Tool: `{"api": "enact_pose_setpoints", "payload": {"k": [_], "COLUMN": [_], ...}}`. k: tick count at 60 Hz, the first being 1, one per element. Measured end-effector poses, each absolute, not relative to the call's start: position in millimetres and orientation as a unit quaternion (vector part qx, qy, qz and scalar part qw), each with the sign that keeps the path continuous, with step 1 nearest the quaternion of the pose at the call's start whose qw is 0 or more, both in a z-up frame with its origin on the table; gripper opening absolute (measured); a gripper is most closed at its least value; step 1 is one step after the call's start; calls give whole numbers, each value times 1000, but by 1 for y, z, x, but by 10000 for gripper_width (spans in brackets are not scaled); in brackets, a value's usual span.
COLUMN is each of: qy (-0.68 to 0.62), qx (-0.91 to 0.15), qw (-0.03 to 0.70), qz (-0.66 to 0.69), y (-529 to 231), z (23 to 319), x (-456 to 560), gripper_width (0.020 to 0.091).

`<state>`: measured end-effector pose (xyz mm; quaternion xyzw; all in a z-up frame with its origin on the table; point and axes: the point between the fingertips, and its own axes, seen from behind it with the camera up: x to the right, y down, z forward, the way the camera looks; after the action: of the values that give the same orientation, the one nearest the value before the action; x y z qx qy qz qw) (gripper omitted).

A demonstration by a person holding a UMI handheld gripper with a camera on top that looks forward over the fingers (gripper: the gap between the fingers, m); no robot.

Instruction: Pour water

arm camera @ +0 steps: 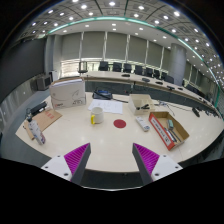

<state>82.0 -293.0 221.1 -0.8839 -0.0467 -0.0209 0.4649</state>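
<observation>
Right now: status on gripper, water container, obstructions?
Gripper open, empty, well short of the items. Small bottle upright on table, beyond fingers. Red disc beside it; path unobstructed.

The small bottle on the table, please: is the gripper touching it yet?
Apart. The gripper view shows the open gripper well short of the bottle, with bare table between the fingertips and it.

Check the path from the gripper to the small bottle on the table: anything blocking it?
Nothing visible blocks it. The gripper is open, and bare table lies between it and the small bottle. The red coaster sits beside that line.
</observation>
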Motion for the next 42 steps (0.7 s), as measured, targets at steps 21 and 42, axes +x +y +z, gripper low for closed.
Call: {"api": "enact_pose_setpoints", "payload": {"k": [21, 42], "qy": [-63, -92], "qx": [-884, -887], "qw": [462, 453], "qz": [-13, 10], "y": [-286, -314], "z": [200, 161], "x": [17, -171], "gripper_width": [870, 863]}}
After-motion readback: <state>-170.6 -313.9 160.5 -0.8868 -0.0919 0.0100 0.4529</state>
